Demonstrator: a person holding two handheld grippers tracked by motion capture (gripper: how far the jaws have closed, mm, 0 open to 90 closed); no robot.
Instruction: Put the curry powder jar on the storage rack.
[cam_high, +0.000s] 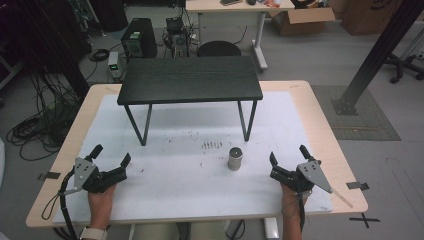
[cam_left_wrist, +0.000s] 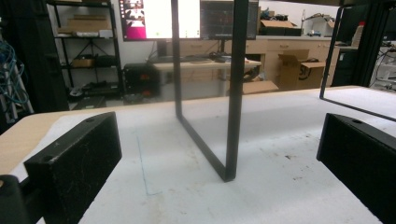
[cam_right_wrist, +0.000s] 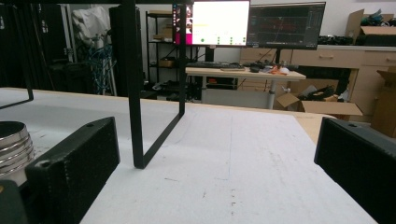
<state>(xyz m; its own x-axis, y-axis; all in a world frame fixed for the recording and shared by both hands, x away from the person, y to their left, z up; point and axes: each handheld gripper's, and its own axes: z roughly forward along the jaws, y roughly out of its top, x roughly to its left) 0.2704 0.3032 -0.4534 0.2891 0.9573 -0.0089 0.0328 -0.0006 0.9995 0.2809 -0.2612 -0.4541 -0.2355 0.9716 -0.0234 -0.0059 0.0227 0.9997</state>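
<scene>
High view is showing a wooden table covered by a white mat, with the mat's edges stopping short of the table's edges on the left and right, leaving bare wood strips. A small black shelf is standing on thin legs across the far half of the mat, its top reaching nearly to the table's far edge, and open mat is lying beneath it between the leg frames.

A ribbed metal cup is standing upright on the mat, in front of the shelf's right leg and right of centre. It is sitting apart from both grippers, nearer to the right gripper, with clear mat all round it.

The left gripper is resting near the front left of the mat, its jaws spread wide and gripping nothing. Left gripper view is showing both black jaws far apart at the picture's sides, with bare mat and the shelf's left leg frame ahead between them.

The right gripper is sitting near the front right, close to the mat's right edge, its jaws likewise spread wide and empty. Right gripper view is showing the cup just outside the left-hand jaw, partly behind it, not between the jaws. Ahead, open mat is running out to the table's far edge.

A wide stretch of unoccupied mat is lying between the two grippers.
</scene>
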